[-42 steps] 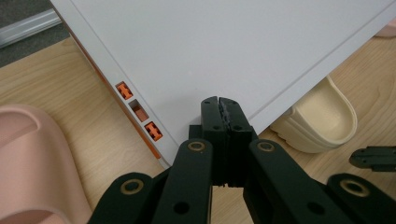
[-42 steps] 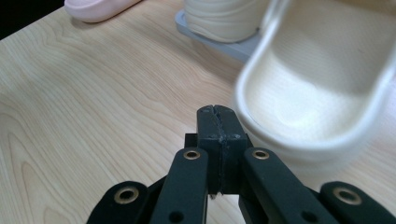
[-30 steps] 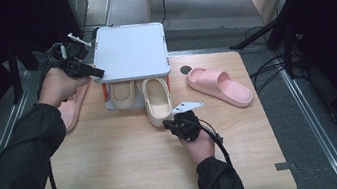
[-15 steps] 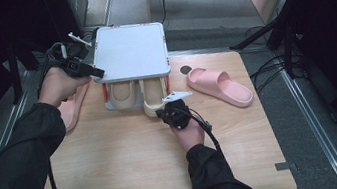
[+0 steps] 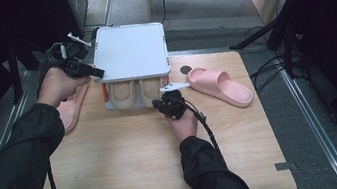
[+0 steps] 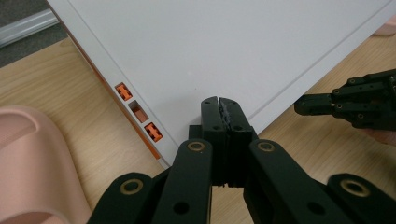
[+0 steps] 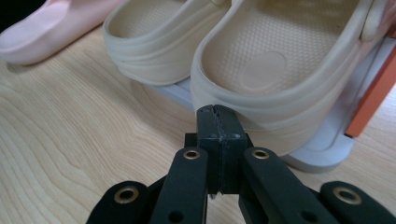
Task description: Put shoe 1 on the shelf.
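Left gripper [image 6: 219,103]: jaws pressed together, apparently under the white lid [image 5: 132,49].
Right gripper [image 7: 217,112]: jaws pressed together, against right beige clog's [image 7: 275,70] heel.

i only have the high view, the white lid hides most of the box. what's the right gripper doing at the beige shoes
Observer: The right gripper has its jaws shut, tips pressed against the heel rim of the nearer beige clog; nothing is between them.
Operator: is that clog fully inside the box
Observer: No. Its heel overhangs the white box base, which rests on the wooden table.
Operator: and the left gripper, gripping the lid?
Observer: The left gripper is shut and lies against the white lid near its edge; I cannot tell whether it clamps it. Orange clips sit along the lid's rim beside it.
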`<state>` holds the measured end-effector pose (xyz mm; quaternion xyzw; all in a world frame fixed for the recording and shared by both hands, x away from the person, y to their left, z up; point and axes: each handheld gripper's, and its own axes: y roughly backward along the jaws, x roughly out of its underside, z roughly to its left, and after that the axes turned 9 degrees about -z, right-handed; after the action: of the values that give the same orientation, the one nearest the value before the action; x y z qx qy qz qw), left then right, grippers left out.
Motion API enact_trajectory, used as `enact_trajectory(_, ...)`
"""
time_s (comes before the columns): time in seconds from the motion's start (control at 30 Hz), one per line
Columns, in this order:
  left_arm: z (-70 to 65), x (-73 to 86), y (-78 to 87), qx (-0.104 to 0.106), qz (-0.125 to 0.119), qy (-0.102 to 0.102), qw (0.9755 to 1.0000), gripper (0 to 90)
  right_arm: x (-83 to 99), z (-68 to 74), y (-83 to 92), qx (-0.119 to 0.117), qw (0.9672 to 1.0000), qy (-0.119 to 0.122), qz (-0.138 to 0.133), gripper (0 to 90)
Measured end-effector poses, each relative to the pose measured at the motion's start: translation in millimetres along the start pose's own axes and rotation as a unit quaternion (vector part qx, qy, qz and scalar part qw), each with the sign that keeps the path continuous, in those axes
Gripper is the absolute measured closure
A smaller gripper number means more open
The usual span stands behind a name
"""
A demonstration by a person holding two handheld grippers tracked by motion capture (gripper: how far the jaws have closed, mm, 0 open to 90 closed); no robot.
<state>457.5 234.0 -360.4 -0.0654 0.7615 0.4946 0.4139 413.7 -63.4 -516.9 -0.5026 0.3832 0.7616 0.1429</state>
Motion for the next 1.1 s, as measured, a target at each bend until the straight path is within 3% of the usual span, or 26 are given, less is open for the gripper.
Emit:
enact_trajectory(0.23,-0.1,0.7,0.2,0.003,-0.004,-0.003,1.0,88.3,-3.2,-2.5,-1.9,0.001,1.0,-0.004,0.004,90.0)
enact_trajectory(0.37,0.2,1.0,0.2,0.007,-0.007,0.0,1.0,86.3,-5.6,-3.8,6.3,-0.014,0.9997,-0.021,0.002,90.0)
enact_trajectory(0.43,0.7,0.0,0.2,0.016,-0.009,0.01,0.9998,78.6,-6.0,-4.9,13.0,-0.022,0.9993,-0.032,-0.002,90.0)
enact_trajectory(0.5,0.5,-1.0,0.6,0.03,-0.011,0.027,0.9991,71.1,-5.7,-4.2,20.6,-0.014,0.9996,-0.025,-0.003,90.0)
enact_trajectory(0.67,-2.2,-3.9,9.3,0.023,-0.024,0.024,0.9991,60.7,-5.6,-4.1,36.3,-0.017,0.9998,-0.005,0.004,86.6)
enact_trajectory(0.83,-5.9,-3.9,20.5,0.013,-0.027,0.024,0.9993,52.8,-7.5,-5.7,51.4,-0.045,0.9988,-0.019,0.003,78.3)
enact_trajectory(1.1,-6.9,3.9,36.0,0.007,-0.021,0.025,0.9994,43.0,-5.9,2.7,76.9,-0.078,0.9969,-0.005,0.0,60.3)
